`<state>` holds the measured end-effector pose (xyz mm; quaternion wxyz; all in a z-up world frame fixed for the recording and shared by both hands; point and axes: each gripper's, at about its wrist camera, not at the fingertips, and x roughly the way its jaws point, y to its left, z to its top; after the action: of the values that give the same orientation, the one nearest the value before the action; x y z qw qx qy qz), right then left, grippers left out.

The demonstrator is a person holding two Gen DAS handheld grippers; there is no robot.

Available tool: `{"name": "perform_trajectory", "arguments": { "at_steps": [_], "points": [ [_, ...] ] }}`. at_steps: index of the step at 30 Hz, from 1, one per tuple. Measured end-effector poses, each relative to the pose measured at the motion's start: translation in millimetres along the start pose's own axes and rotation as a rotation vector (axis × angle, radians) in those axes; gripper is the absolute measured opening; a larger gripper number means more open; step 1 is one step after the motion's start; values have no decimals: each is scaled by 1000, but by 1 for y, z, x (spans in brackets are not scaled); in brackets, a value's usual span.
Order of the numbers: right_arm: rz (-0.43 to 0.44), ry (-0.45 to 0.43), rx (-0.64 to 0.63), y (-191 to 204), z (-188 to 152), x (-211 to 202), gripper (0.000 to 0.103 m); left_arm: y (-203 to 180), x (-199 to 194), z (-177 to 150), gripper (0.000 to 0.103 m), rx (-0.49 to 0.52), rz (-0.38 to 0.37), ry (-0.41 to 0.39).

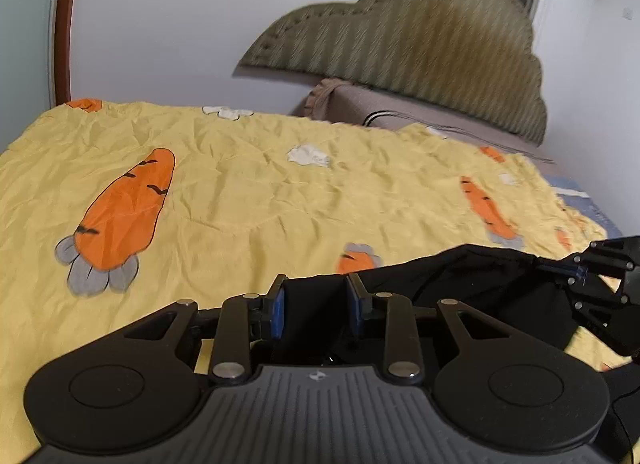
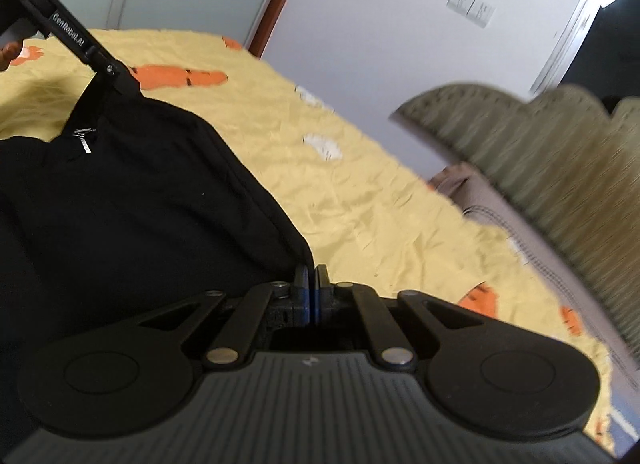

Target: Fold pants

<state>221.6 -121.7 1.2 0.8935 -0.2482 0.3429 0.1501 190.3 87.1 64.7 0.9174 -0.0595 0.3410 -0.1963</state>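
Note:
The black pants (image 1: 460, 280) hang stretched between both grippers above the yellow bed. In the left wrist view my left gripper (image 1: 317, 306) is shut on a thick bunch of the black fabric, which fills the gap between its blue pads (image 1: 279, 314). My right gripper (image 1: 580, 270) shows at the right edge, pinching the far end of the same edge. In the right wrist view the right gripper (image 2: 311, 288) is shut tight on the pants' (image 2: 140, 203) hem, and the left gripper (image 2: 104, 63) holds the other corner at the upper left. A small label (image 2: 84, 141) shows on the fabric.
A wrinkled yellow bedsheet (image 1: 248, 191) printed with orange carrots covers the bed. A padded olive headboard (image 1: 420, 51) leans on the white wall at the back right, with a brown mattress edge (image 1: 360, 103) and a black cable (image 1: 384, 115) below it. A wooden door frame (image 1: 62, 23) stands on the left.

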Motion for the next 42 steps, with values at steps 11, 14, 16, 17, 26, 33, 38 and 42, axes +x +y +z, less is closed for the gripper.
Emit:
{"name": "perform_trajectory", "arguments": {
  "at_steps": [11, 14, 16, 17, 26, 33, 38, 42],
  "points": [
    [-77, -39, -52, 76, -43, -108, 4, -20, -82, -71, 29, 47, -61, -37],
    [-64, -34, -33, 98, -57, -128, 4, -19, -91, -93, 29, 38, -51, -19],
    [-58, -28, -38, 114, -65, -139, 4, -14, -97, -107, 29, 20, -51, -9],
    [-57, -26, -43, 122, -68, -144, 4, -12, -99, -113, 29, 12, -51, -4],
    [-17, -12, -50, 170, -85, -172, 4, 4, -123, -153, 29, -50, -21, 15],
    [9, -11, -35, 197, -91, -189, 4, 8, -137, -161, 29, -77, -12, 2],
    [40, -3, -6, 208, -95, -194, 5, 14, -128, -167, 37, -108, 35, 57],
    [35, 17, -3, 217, -102, -184, 6, -11, -150, -162, 39, 1, 156, -10]
  ]
}}
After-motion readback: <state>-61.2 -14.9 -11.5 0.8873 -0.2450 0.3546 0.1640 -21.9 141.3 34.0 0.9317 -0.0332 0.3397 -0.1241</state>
